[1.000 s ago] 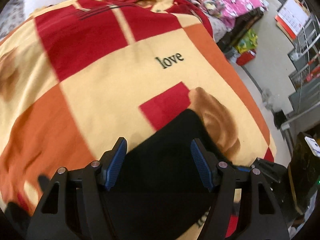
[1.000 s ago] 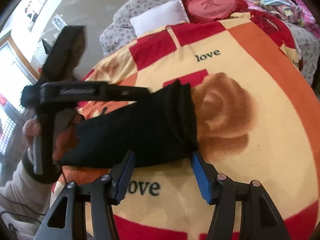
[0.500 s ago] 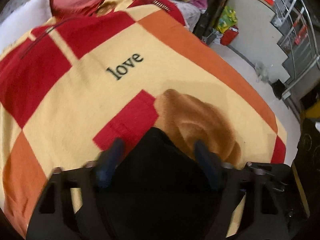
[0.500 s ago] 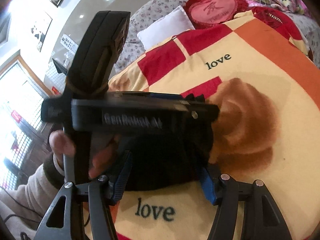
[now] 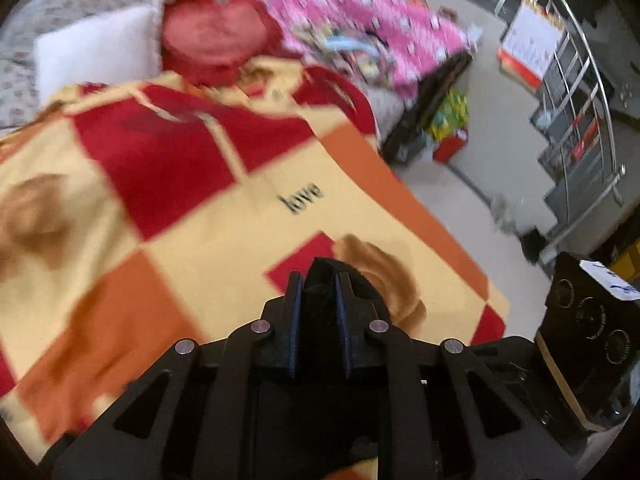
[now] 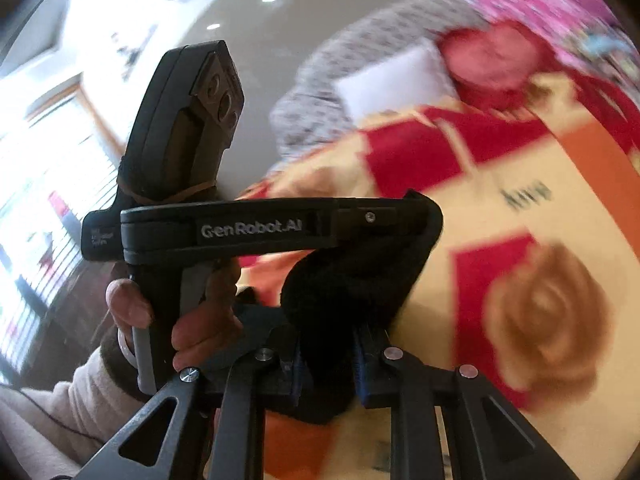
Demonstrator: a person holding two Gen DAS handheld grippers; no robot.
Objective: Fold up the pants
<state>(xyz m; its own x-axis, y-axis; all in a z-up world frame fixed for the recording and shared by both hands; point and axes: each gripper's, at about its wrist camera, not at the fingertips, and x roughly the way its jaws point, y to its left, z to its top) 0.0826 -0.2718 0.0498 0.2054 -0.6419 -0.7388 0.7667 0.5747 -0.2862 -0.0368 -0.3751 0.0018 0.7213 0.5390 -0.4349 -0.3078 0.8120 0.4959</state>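
Above the bed, both grippers, left gripper and right gripper, had just closed their jaws on the black pants, now lifted; blur obscured detail.

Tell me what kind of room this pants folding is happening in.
Most likely a bedroom, or a shop display of one: the work surface is a bed under a patchwork blanket printed with "love", with a white pillow and a red heart cushion at its head. Metal shelving stands beside it.

A patchwork "love" blanket covers the bed; a white pillow, a red heart cushion and pink bedding lie beyond.
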